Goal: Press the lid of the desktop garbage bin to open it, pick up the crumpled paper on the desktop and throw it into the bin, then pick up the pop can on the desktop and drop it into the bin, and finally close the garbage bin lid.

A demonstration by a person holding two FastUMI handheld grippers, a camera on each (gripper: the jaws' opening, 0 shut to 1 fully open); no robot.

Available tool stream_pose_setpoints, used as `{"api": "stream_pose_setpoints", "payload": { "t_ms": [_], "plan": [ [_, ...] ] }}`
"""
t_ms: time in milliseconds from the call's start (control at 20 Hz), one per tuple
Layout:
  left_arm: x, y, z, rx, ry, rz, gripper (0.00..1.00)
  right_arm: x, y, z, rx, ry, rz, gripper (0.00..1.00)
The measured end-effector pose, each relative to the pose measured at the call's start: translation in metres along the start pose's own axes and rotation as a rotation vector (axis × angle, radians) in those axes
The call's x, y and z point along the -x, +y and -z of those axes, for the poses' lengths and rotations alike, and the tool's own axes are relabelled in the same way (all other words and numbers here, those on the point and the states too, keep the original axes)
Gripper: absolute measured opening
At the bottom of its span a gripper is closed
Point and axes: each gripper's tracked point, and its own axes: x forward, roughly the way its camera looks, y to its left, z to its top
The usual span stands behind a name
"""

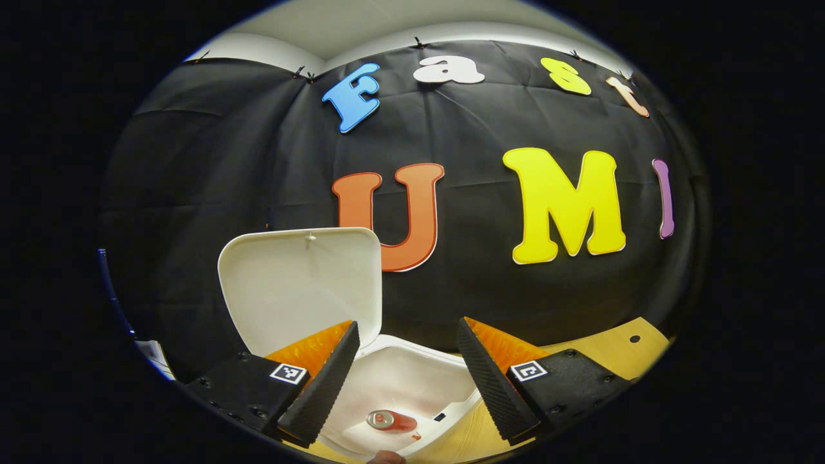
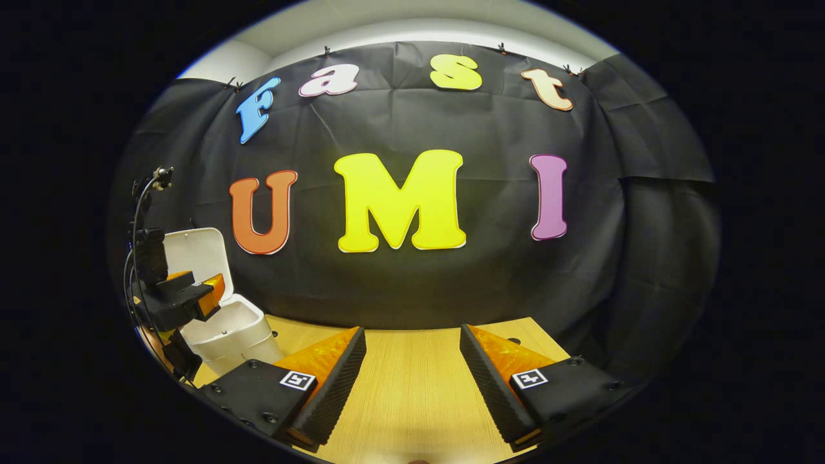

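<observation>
The white garbage bin (image 1: 445,361) stands with its lid (image 1: 300,283) raised upright behind the opening. A red pop can (image 1: 390,421) lies on its side at the bottom of the bin. My left gripper (image 1: 407,380) hovers open above the bin's opening, with nothing between its fingers. In the right gripper view the same bin (image 2: 233,332) sits at the far left of the wooden table (image 2: 412,393), lid (image 2: 196,254) up, and the left gripper (image 2: 187,293) hangs over it. My right gripper (image 2: 412,386) stands open over bare tabletop, holding nothing. The crumpled paper is hidden from me.
The black cloth wall rises right behind the bin and table. A stretch of wooden table (image 1: 619,351) with a small hole lies to the bin's right. A cable on a thin stalk (image 2: 145,193) rises behind the left gripper.
</observation>
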Motion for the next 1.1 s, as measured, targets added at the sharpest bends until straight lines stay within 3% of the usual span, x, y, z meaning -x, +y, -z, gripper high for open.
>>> {"api": "stream_pose_setpoints", "payload": {
  "t_ms": [600,750,1100],
  "plan": [
    [-0.013,0.015,-0.069,-0.042,-0.094,-0.033,0.98,0.010,-0.005,-0.010,-0.017,-0.004,-0.008,0.95],
    [-0.018,0.022,-0.082,-0.009,-0.098,-0.040,0.98,0.010,-0.019,-0.006,-0.015,-0.008,0.006,0.95],
    [-0.045,0.066,-0.107,-0.009,-0.098,-0.116,0.98,0.012,-0.028,-0.002,-0.025,0.016,0.021,0.95]
  ]
}}
